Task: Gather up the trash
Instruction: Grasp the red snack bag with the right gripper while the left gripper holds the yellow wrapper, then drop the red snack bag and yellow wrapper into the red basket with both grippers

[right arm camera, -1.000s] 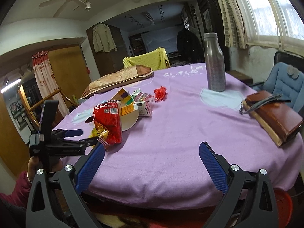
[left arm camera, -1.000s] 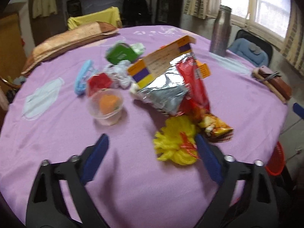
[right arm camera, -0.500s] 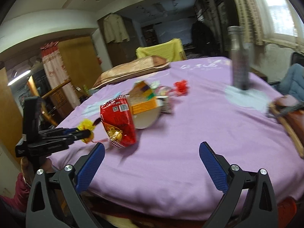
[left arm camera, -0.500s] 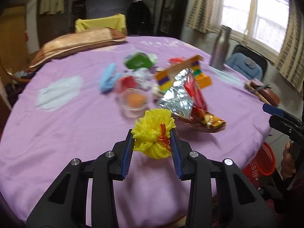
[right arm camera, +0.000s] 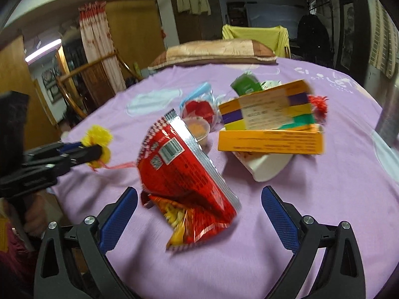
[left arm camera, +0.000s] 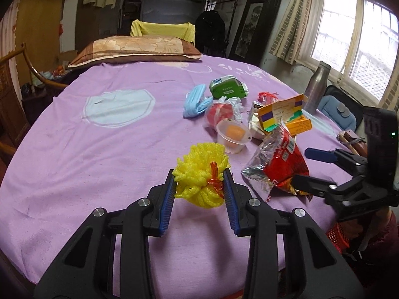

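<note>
1. The yellow foam fruit net point(left arm camera: 199, 174), tied with red ribbon, is pinched between the left gripper point(left arm camera: 199, 182) pads, above the table's point(left arm camera: 74, 149) near edge.
2. The right gripper point(right arm camera: 199, 199) gapes wide, holding nothing, at the red snack bag point(right arm camera: 184, 174).
3. A plastic cup point(left arm camera: 233, 137) and an orange box point(right arm camera: 269, 124) lie beyond.

Tbh nothing's actually readable here. The red snack bag point(right arm camera: 184, 174) has a barcode and a QR-ish square plus tiny print — too blurry. The orange box point(right arm camera: 270, 122) has a label w/ print lines, also illegible.
</note>
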Tool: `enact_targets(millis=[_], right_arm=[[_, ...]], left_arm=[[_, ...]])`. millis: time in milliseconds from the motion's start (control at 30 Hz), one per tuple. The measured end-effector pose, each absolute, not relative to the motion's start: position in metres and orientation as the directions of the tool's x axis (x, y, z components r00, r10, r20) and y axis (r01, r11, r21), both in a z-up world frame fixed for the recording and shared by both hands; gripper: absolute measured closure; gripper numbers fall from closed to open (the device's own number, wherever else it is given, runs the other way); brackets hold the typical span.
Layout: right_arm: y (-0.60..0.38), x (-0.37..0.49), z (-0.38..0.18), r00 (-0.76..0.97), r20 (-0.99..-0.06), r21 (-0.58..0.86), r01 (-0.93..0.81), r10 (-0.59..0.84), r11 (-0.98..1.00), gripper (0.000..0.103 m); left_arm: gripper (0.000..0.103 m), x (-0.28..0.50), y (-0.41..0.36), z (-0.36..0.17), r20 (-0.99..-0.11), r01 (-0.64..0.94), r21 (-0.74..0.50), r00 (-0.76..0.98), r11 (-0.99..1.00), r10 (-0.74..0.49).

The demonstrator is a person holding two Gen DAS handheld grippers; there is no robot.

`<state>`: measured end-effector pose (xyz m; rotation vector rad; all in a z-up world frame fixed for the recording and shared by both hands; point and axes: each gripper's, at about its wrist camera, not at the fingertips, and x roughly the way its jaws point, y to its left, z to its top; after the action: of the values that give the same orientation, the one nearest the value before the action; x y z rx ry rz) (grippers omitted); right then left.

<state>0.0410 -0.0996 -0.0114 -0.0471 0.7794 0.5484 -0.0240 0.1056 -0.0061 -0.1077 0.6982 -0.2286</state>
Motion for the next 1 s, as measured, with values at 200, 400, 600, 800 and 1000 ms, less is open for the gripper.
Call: enact_targets(millis=[200, 400, 600, 800, 1000], right_arm=[[-0.102, 0.038, -0.013, 0.556, -0.652, 0.234, -0.499, 0.515, 0.834, 0.059], [-0.154, -0.009, 0.037, 0.678, -0.513, 0.226, -0.484, 0.526, 0.845, 0.06], [-0.231, -0.064, 0.067, 0.799, -0.439, 0.203, -0.356, 0.41, 0.912, 0.059], [-0.325, -0.124, 0.074, 0.878, -0.422, 0.2, -0.153, 0.227, 0.968, 0.059], [-0.408, -0.183, 0.039, 0.862, -0.507, 0.181, 0.098, 0.007, 0.978, 0.058]], left_arm=[[0.065, -0.025, 0.108, -0.006, -0.627, 0.171, -0.174, 0.74, 0.97, -0.243], [0.065, -0.033, 0.087, 0.008, -0.606, 0.22, -0.156, 0.749, 0.963, -0.269], [0.065, -0.039, 0.032, 0.026, -0.586, 0.344, -0.139, 0.728, 0.929, -0.357], [0.065, -0.046, -0.043, 0.035, -0.585, 0.505, -0.129, 0.656, 0.854, -0.476], [0.065, -0.059, -0.122, 0.035, -0.591, 0.651, -0.115, 0.563, 0.751, -0.578]])
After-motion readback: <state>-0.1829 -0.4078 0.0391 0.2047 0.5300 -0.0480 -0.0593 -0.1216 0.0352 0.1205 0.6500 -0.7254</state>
